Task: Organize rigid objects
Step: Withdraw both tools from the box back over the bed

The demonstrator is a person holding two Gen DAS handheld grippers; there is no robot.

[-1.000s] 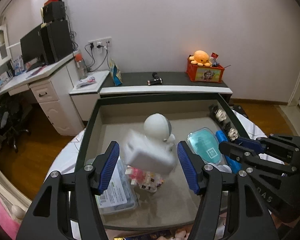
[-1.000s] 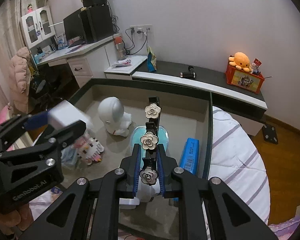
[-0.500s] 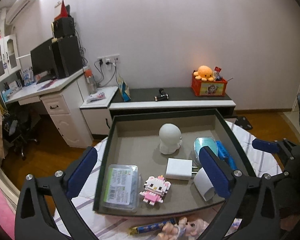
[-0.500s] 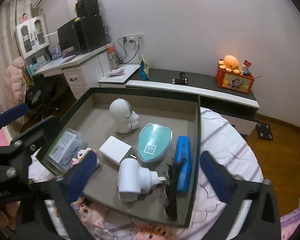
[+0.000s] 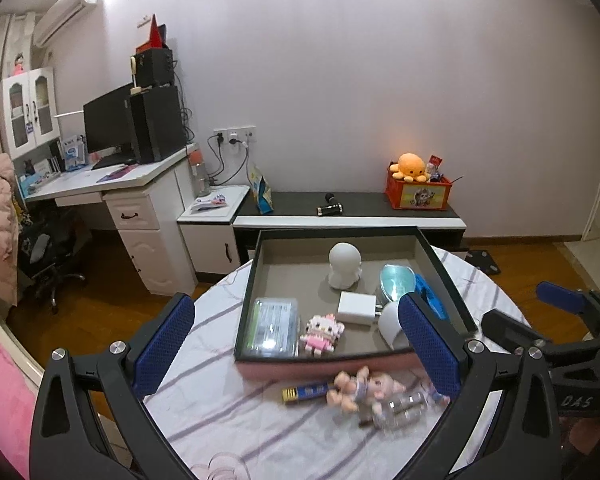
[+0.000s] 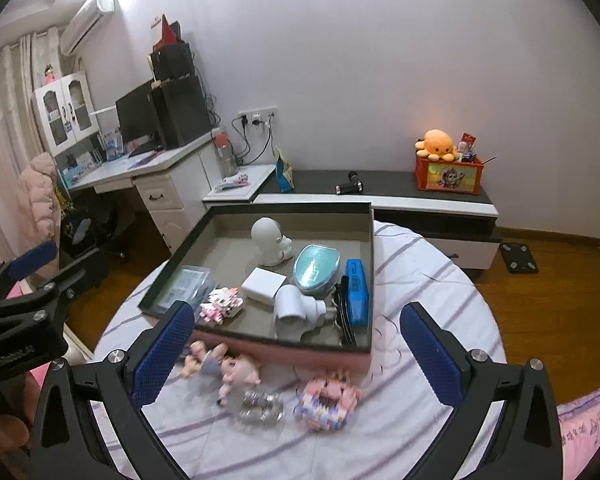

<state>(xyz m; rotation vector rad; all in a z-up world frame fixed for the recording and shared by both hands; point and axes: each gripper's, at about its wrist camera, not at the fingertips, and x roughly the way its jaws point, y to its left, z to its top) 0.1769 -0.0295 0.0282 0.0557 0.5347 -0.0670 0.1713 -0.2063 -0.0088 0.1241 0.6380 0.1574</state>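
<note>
A dark-rimmed tray (image 5: 342,233) (image 6: 370,264) on the round striped table holds a white round figure (image 5: 343,265), a white charger (image 5: 356,307), a white plug adapter (image 6: 294,308), a teal case (image 6: 315,269), a blue box (image 6: 357,290), a black hair clip (image 6: 342,308), a clear box (image 5: 273,327) and a pink block cat (image 5: 322,333). My left gripper (image 5: 296,350) and right gripper (image 6: 296,354) are both open and empty, held back above the table's near side.
On the table in front of the tray lie a doll (image 6: 220,366), a clear bottle (image 6: 260,404), a pink block toy (image 6: 326,402) and a blue-yellow tube (image 5: 306,393). A desk (image 5: 112,184) and a low cabinet (image 5: 352,210) stand behind.
The left gripper let go of the white charger and the right let go of the flowered hair clip into the tray. Both opened wide and pulled back and up from the tray.
</note>
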